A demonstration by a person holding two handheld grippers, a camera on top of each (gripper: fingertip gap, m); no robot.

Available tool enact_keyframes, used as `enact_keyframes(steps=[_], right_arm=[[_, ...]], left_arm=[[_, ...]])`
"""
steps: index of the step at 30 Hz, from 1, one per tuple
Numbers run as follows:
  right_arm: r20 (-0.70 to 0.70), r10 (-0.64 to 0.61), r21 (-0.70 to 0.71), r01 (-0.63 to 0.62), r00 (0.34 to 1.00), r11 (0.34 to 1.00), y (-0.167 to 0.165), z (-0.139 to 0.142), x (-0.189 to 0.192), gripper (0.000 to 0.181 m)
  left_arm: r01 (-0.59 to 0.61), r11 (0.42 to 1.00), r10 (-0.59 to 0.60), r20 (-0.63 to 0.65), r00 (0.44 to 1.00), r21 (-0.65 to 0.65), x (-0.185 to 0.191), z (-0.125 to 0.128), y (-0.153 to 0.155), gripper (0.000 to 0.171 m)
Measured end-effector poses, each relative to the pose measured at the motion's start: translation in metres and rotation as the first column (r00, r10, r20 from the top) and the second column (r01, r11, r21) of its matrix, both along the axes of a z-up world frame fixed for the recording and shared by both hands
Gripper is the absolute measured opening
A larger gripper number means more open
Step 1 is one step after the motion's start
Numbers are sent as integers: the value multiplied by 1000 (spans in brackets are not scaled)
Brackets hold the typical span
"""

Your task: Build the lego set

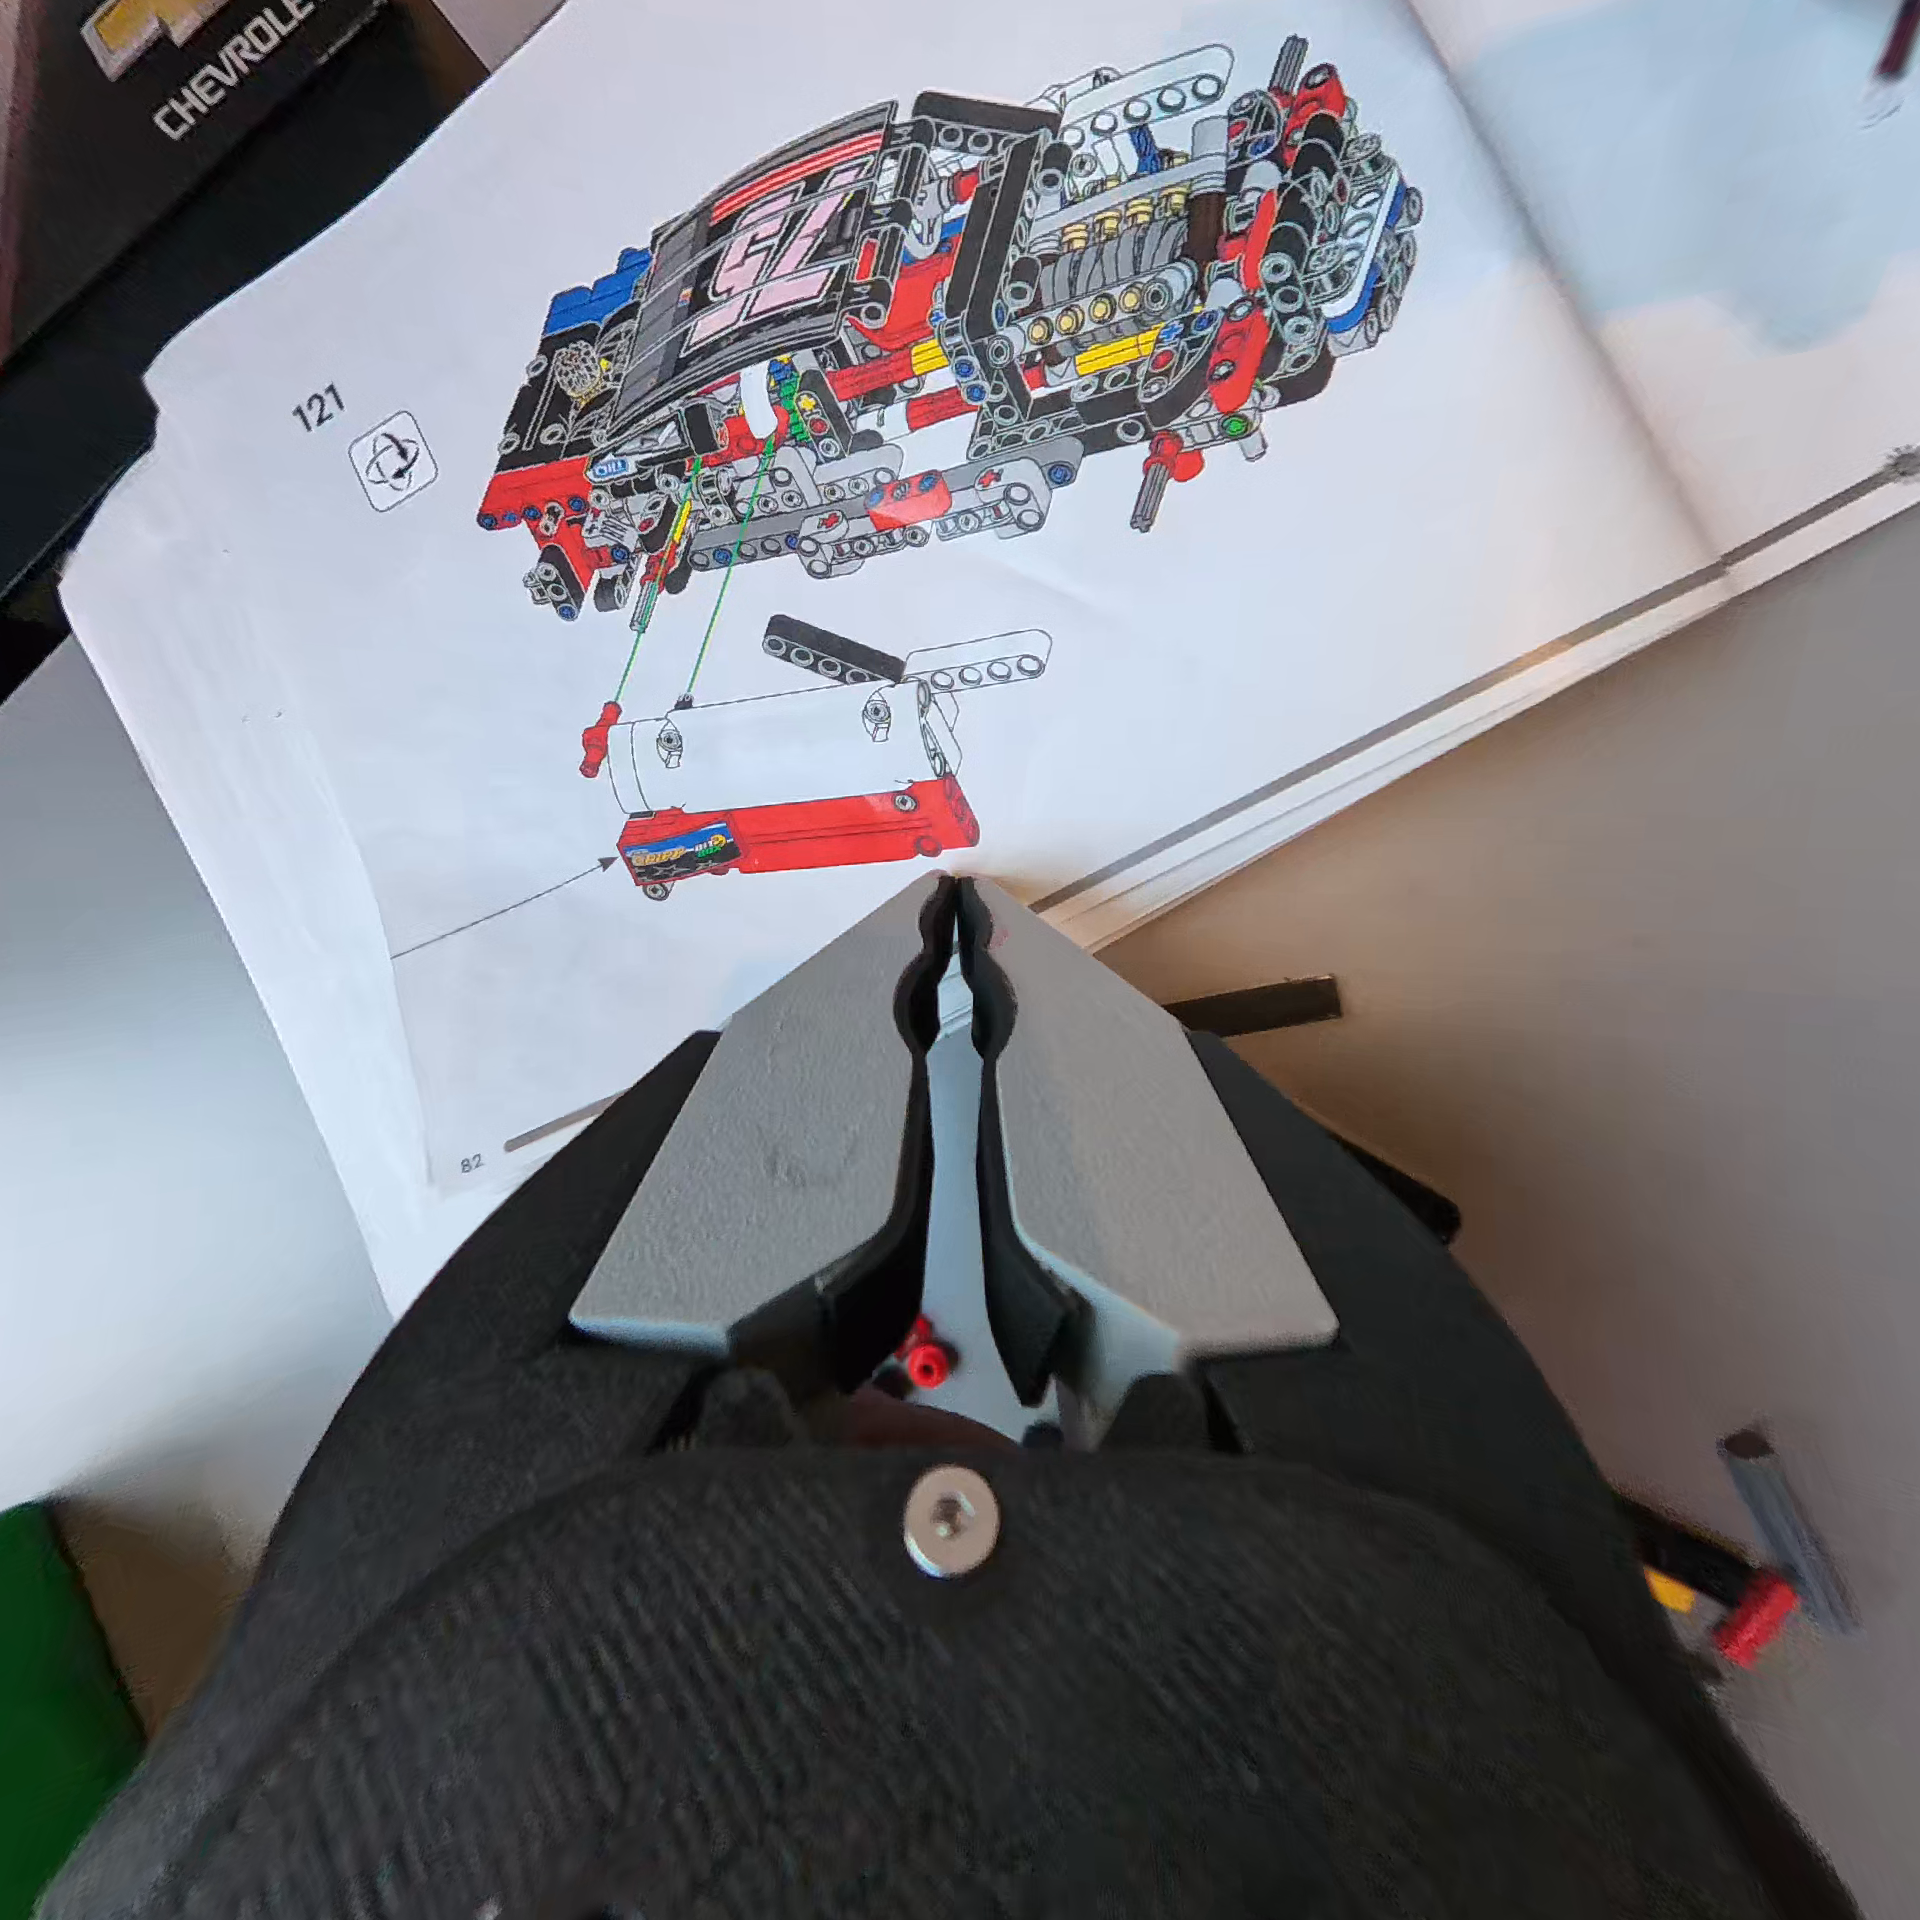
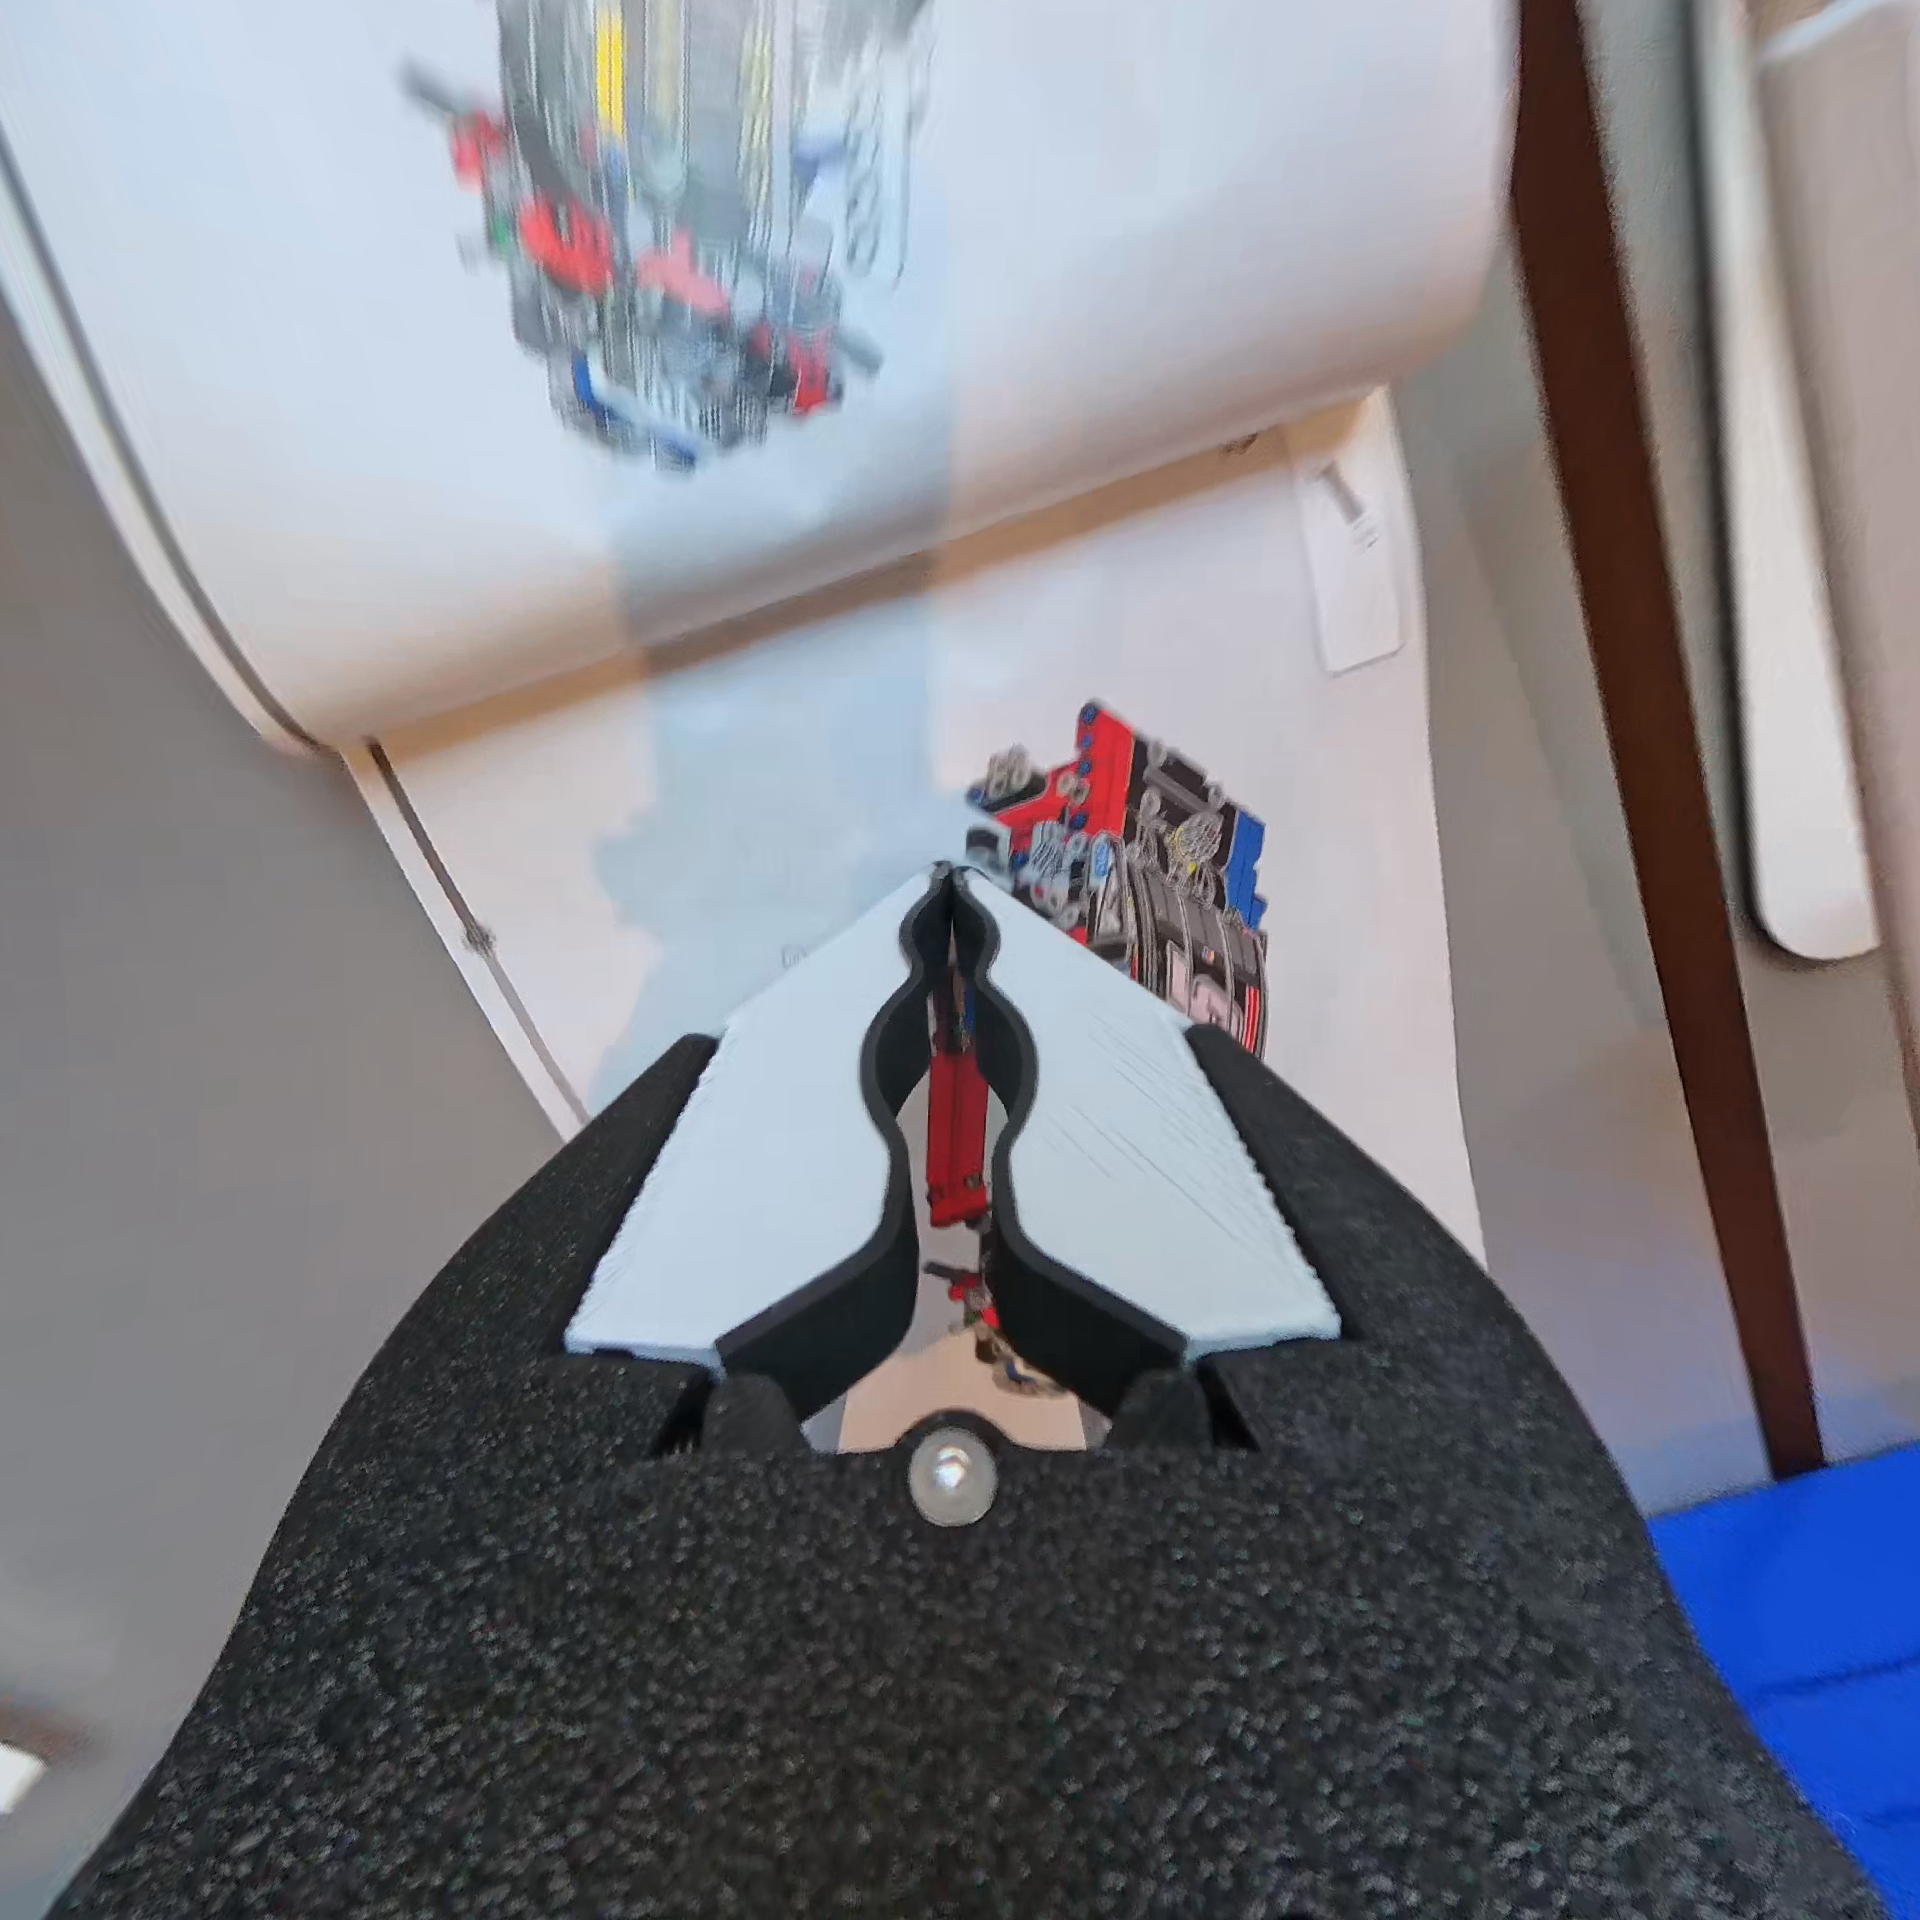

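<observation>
- left gripper (image 1: 951, 883): tips pressed together, holding nothing, over the near edge of the open instruction booklet (image 1: 1039, 727) on the table (image 1: 1558, 987).
- right gripper (image 2: 948, 873): tips also together, empty; the red shape under it seems to be only a drawing on the page.
- a few loose lego pieces (image 1: 1756, 1621) lie beside the left gripper; the model itself is not in view.
- step, i judge: reading the page. next: find the drawn parts.
- containers: only a dark box (image 1: 208, 135) far left, contents hidden.
</observation>
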State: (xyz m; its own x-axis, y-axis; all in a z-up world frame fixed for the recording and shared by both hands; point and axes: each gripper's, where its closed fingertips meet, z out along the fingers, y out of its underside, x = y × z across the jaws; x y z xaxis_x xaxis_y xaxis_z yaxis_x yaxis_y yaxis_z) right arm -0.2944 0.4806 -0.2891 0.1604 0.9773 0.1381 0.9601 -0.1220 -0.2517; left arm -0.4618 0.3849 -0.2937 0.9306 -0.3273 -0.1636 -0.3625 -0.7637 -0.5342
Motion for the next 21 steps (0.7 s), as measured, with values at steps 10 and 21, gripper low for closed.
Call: enact_keyframes(steps=[10,21], right_arm=[[-187,-28,-4,28,982,1000,7,10,-76,0],[2,71,18,-71,997,997,5,0,-75,0]], left_arm=[[-25,1000,25,6,1000,-18,-4,0,-2,0],[184,971,-192,41,981,151,86,34,30,0]])
